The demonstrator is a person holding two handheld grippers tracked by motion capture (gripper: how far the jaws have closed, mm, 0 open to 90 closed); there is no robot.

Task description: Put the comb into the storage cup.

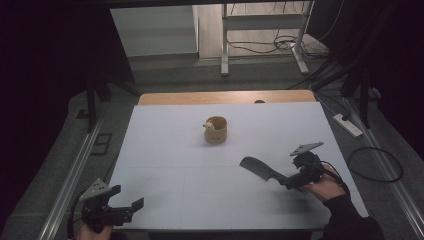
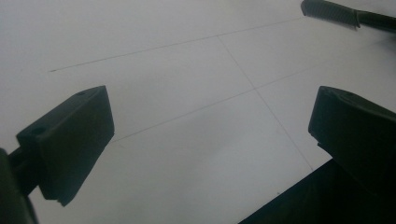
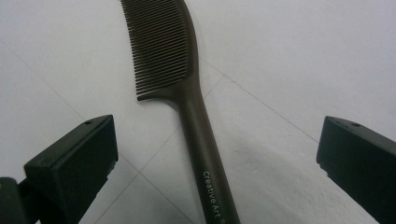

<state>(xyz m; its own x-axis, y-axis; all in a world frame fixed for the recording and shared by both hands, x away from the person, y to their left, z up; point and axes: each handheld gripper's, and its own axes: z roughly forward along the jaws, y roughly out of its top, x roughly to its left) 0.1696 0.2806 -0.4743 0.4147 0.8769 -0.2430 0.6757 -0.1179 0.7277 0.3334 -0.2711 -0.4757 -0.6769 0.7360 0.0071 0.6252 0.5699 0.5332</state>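
Comb [image 3: 187,88] lies flat on the white table [image 1: 165,150], over on the right side. It is dark brown, with a long handle and a row of thin teeth along one edge. In the right gripper view, small white letters run down the handle.

The right gripper [image 1: 289,181] sits low at the handle end of the comb. Its jaws are wide apart. The handle lies in the gap between them, and the pads do not touch it. The comb's teeth end points away from the gripper, toward the middle of the table. A hand [image 1: 327,187] in a dark sleeve holds this gripper from behind.

The left gripper [image 1: 131,206] is at the near left corner of the table, well apart from the comb. Its jaws are wide apart too, with bare table between them. In the left gripper view the comb [image 2: 329,10] shows far off near the top right.

A small tan cup [image 1: 216,130] stands upright near the middle of the table, farther back than the comb. Something small and pale sits at its rim, too small to tell what it is.
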